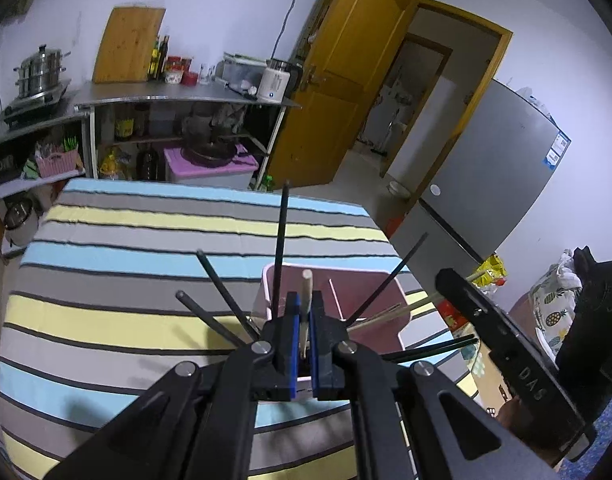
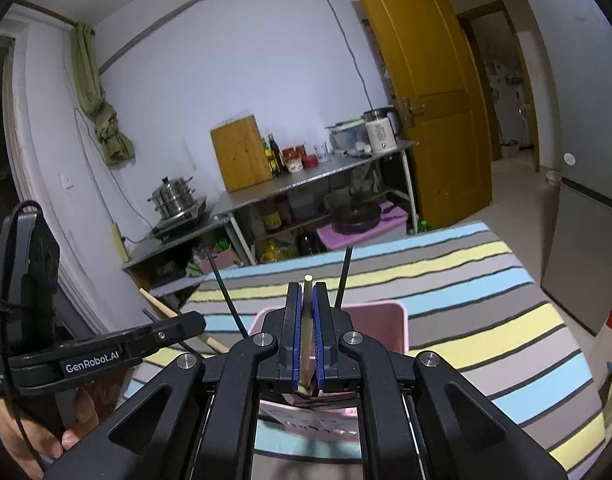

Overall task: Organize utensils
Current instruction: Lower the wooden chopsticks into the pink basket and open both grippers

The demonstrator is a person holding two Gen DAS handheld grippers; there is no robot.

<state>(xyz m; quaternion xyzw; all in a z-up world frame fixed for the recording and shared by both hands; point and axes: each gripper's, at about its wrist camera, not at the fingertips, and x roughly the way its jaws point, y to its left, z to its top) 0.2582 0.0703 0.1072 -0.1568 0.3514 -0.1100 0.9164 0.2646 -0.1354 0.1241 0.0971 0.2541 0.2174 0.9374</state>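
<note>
Your left gripper's (image 1: 305, 304) jaws are squeezed tight on a pale wooden chopstick (image 1: 306, 292), and your right gripper's (image 2: 305, 300) jaws pinch another pale wooden stick (image 2: 307, 320) the same way. Both sticks stand up between the blue pads (image 1: 293, 332), over a pink plastic box (image 1: 380, 280) on the striped cloth table (image 1: 145, 232).

From the left camera you can see thin black chopsticks (image 1: 282, 240) fanning out of the box, and more pale sticks (image 1: 382, 314) leaning inside it — the right camera hides most of that behind its own fingers. The left camera also shows the other gripper's arm, marked "DAS" (image 1: 530, 384). The right camera shows what the left cannot: a hand (image 2: 45, 436) holding the left gripper, whose side reads "GenRobot.AI" (image 2: 91, 367). It also shows some print on the box's label (image 2: 310, 420) — too small to read.
</note>
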